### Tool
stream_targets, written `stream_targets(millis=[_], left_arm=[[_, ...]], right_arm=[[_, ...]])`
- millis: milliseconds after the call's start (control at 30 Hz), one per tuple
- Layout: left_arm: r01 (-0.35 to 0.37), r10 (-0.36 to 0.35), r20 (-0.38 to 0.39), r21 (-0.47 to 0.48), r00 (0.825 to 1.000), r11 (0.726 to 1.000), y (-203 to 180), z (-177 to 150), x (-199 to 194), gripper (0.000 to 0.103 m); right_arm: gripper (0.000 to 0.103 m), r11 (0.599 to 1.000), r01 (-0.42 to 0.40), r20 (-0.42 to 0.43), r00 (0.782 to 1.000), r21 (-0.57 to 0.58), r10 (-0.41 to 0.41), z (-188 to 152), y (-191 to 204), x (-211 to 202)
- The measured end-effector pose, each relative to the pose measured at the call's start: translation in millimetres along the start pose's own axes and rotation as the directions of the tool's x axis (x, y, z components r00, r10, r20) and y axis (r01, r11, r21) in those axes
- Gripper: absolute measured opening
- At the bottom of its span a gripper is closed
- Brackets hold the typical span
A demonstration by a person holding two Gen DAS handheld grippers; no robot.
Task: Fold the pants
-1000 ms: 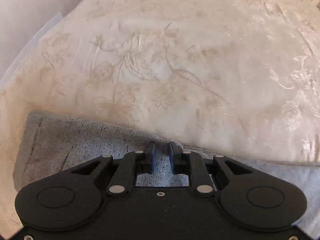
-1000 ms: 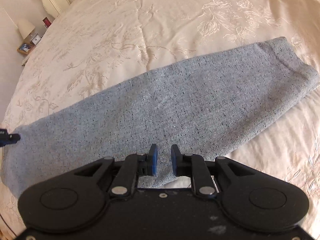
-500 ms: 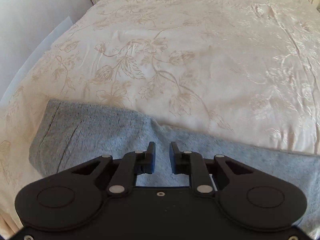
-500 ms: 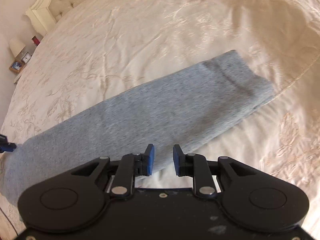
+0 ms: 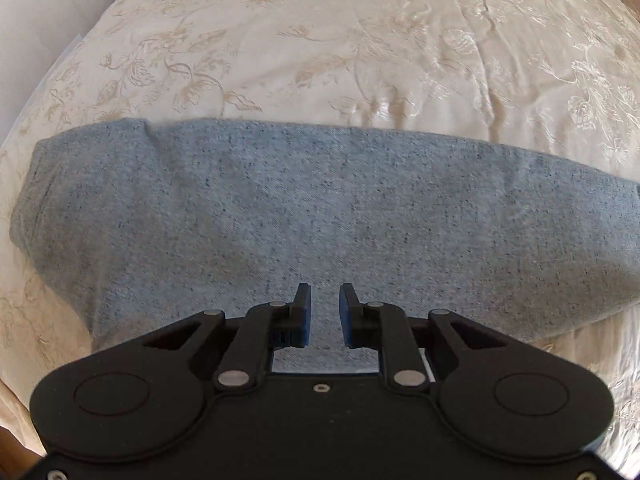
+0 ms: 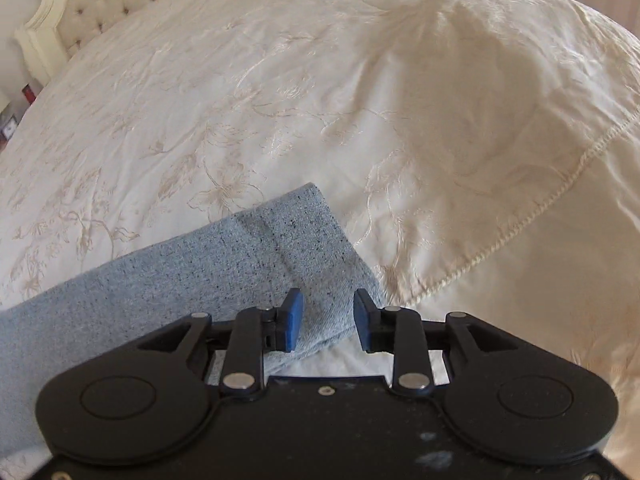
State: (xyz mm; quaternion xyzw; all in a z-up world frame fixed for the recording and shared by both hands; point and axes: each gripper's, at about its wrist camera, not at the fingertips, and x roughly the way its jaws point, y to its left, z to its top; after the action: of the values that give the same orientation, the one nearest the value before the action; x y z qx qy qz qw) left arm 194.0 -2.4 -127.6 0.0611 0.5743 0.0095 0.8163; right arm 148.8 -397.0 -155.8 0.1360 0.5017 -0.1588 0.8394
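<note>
Two claws, left (image 5: 323, 312) and right (image 6: 328, 318), gape released over speckled grey knit pants (image 5: 320, 216).

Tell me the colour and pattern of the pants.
Light blue-grey pants, flecked with dark specks; clearest in the left wrist view.

Grey pants (image 5: 320, 216), seemingly folded lengthwise, flat

This is a bedroom in a home. A wide bed fills both views, covered by a cream satin bedspread with embroidered floral stems (image 5: 320, 60) and a corded seam. At its head stands a cream button-tufted upholstered headboard in a carved frame (image 6: 100, 4). A low bedside table with small items (image 6: 10, 120) (too blurred to identify) sits beside it.
</note>
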Motion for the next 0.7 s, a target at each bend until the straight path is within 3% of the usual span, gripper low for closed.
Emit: stream_targets(millis=[67,233,333,533,700], left_arm=[[0.008,-0.008,-0.013,0.000,1.000,1.000,-6.0,-1.8,-0.3,0.027],[0.000,0.001,-0.016,0.017,1.000,1.000,-16.6,-3.5,-4.6,0.027],[-0.002,0.003,-0.039,0.014,0.999,1.000,-22.5,-4.4,-1.1,0.027],[-0.012,0.015,-0.059,0.051,0.998,0.999,-36.4,-6.9,1.5,0.027],[-0.025,0.029,-0.054,0.082,0.998,0.996,-47.0,-9.2,-1.7,0.027]], right_arm=[[0.029,0.997,0.036,-0.120,0.992,-0.070,-0.045,2.7,-1.0,29.8],[0.029,0.999,-0.046,-0.029,0.998,0.029,0.047,3.0,-19.3,-3.2],[0.034,0.987,-0.103,-0.033,0.994,0.122,0.108,-6.4,-32.9,-16.4],[0.035,0.952,-0.145,-0.128,0.974,0.269,0.185,-33.3,-41.1,5.3],[0.038,0.886,-0.219,-0.073,0.960,0.410,0.271,-34.2,-51.5,25.1]])
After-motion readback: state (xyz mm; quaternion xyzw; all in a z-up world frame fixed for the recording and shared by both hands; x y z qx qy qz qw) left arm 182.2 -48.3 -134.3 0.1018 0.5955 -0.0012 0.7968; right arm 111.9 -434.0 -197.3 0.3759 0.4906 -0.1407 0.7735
